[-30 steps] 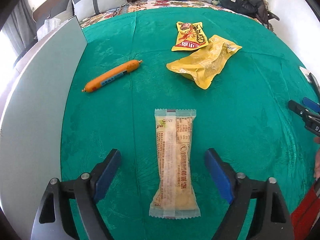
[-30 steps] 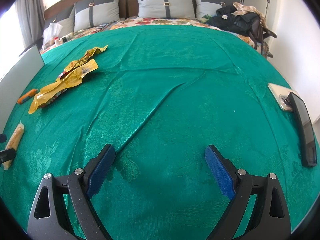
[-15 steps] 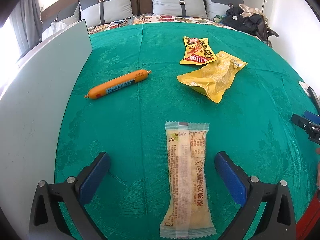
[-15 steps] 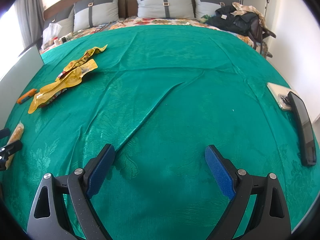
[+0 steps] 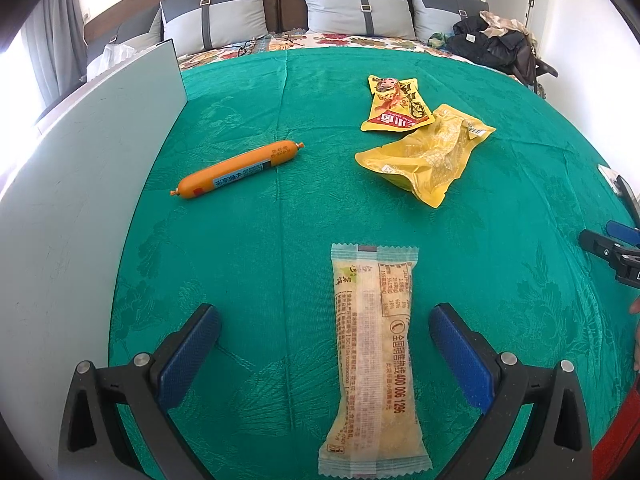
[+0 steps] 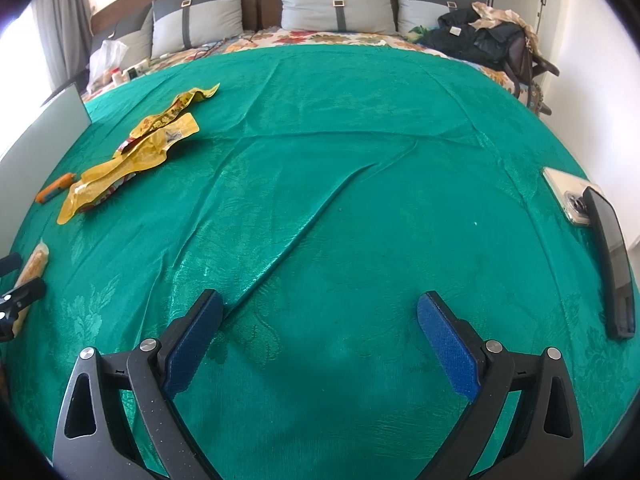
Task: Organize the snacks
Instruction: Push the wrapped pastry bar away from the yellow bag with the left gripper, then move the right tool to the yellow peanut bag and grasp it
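A long pale snack packet (image 5: 372,360) lies flat on the green bedspread (image 5: 280,260). It sits between the fingers of my left gripper (image 5: 324,312), which is open with neither pad touching it. Farther off lie an orange sausage (image 5: 240,168), a crumpled yellow pouch (image 5: 424,156) and a yellow-and-red packet (image 5: 396,104). My right gripper (image 6: 319,298) hovers over bare cloth with its jaws opening and nothing between them. From there the pouches (image 6: 132,160), the sausage (image 6: 54,188) and the pale packet (image 6: 34,264) show at the far left.
A pale grey upright panel (image 5: 80,200) runs along the left side of the bed. A light phone (image 6: 568,196) and a black phone (image 6: 608,264) lie at the right edge. Pillows (image 6: 336,0) and dark bags (image 6: 484,36) are at the head.
The left jaws have spread wider and the left view has tilted up, so the pale packet sits lower and to the right. The right jaws have widened slightly; that hand stayed put.
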